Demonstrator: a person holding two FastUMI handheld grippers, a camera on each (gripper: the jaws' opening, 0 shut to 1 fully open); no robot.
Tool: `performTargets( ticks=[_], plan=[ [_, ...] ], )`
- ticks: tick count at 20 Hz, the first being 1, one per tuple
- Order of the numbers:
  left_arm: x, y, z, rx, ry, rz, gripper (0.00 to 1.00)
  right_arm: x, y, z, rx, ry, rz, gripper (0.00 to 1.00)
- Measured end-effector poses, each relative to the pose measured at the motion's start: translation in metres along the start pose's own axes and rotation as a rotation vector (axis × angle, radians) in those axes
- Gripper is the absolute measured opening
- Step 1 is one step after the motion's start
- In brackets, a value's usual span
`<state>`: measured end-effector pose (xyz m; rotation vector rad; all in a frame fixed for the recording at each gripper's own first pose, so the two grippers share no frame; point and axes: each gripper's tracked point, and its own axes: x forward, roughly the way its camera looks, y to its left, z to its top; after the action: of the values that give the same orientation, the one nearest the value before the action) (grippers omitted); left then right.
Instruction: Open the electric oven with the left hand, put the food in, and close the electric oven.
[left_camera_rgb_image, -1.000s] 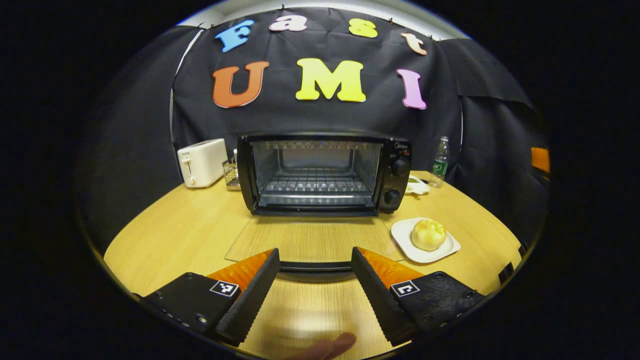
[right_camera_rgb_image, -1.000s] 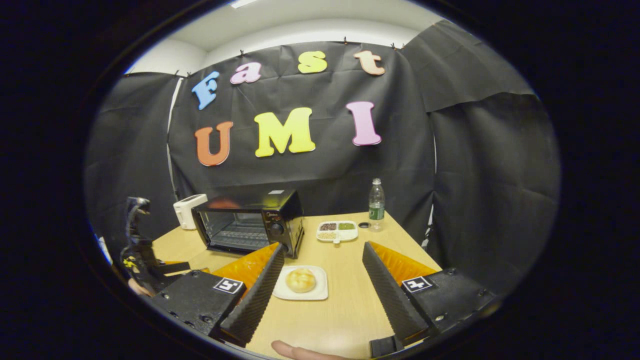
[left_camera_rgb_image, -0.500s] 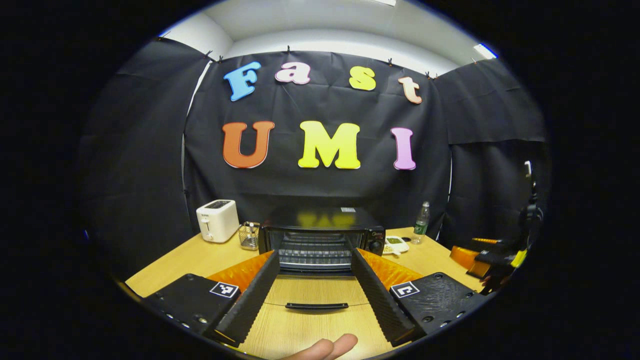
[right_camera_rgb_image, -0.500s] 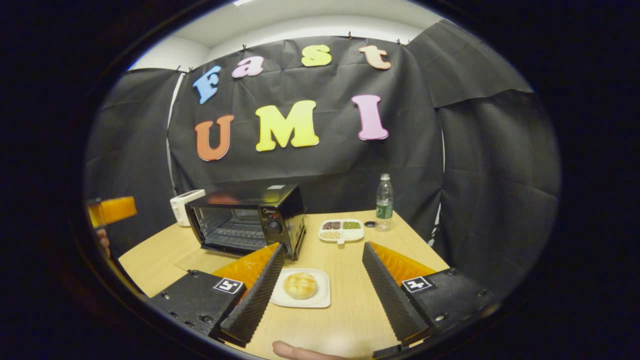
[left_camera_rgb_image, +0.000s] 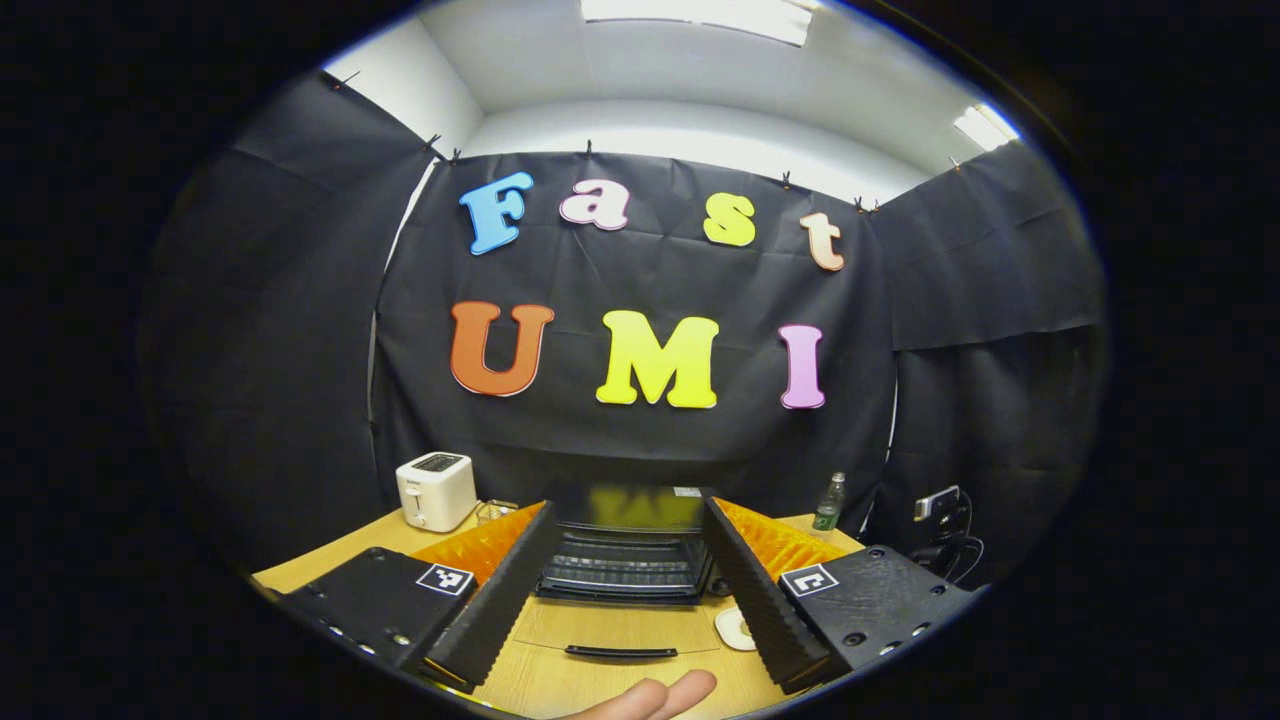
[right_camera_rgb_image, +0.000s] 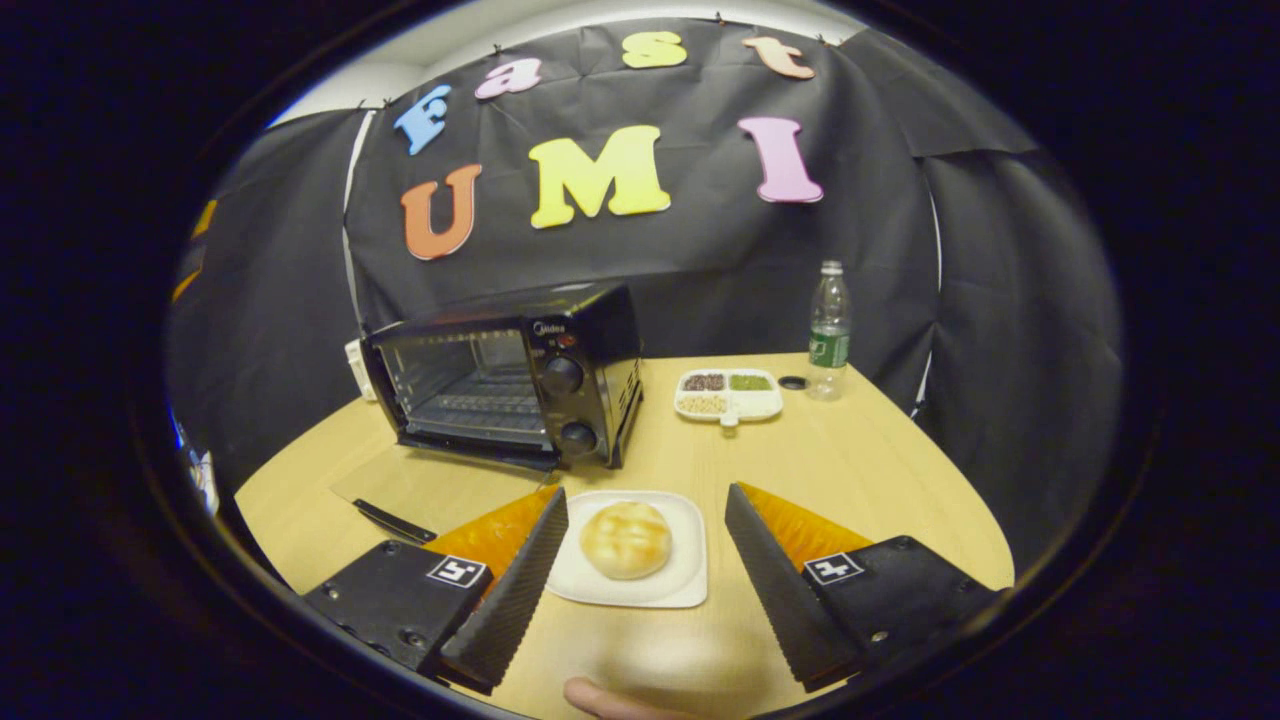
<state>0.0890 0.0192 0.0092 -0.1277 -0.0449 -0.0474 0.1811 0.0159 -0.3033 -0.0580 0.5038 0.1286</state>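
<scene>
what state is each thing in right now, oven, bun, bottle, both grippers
oven: door open, folded down flat on the table, rack bare
bun: on the white plate, not gripped
water bottle: upright, cap off beside it
left gripper: open, holding nothing
right gripper: open, fingers either side of the plate, not touching it

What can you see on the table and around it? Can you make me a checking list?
Surface: wooden table, flat.
Job's things: oven, door down flat on table; bun on white plate.
Clutter: toaster, snack tray, bottle, its cap off beside it.
Grippers: left gripper and right gripper, jaws open, holding nothing.
Cables: black cable by the wall.
Surroundings: black cloth walls, ceiling lights.
</scene>
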Motion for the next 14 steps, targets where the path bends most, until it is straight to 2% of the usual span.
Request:
performTargets(
  ticks=[6, 7, 8, 13, 14],
  plan=[
    [0.000, 0.001, 0.002, 0.078, -0.007, 0.008, 0.95, 0.048, 0.015, -0.035, 0.001, 0.113, -0.003, 0.97],
    [-0.001, -0.002, 0.000, 0.080, -0.005, -0.002, 0.95, 0.055, 0.014, -0.041, 0.001, 0.135, -0.013, 0.97],
    [-0.002, -0.004, -0.003, 0.076, -0.005, -0.011, 0.87, 0.060, 0.015, -0.046, 0.006, 0.155, -0.019, 0.97],
    [0.004, 0.004, -0.013, 0.050, 0.030, -0.012, 0.87, 0.076, 0.014, -0.067, 0.027, 0.255, -0.049, 0.97],
    [0.004, 0.004, -0.013, 0.045, 0.030, -0.013, 0.87, 0.076, 0.014, -0.064, 0.023, 0.241, -0.055, 0.97]
  ],
)
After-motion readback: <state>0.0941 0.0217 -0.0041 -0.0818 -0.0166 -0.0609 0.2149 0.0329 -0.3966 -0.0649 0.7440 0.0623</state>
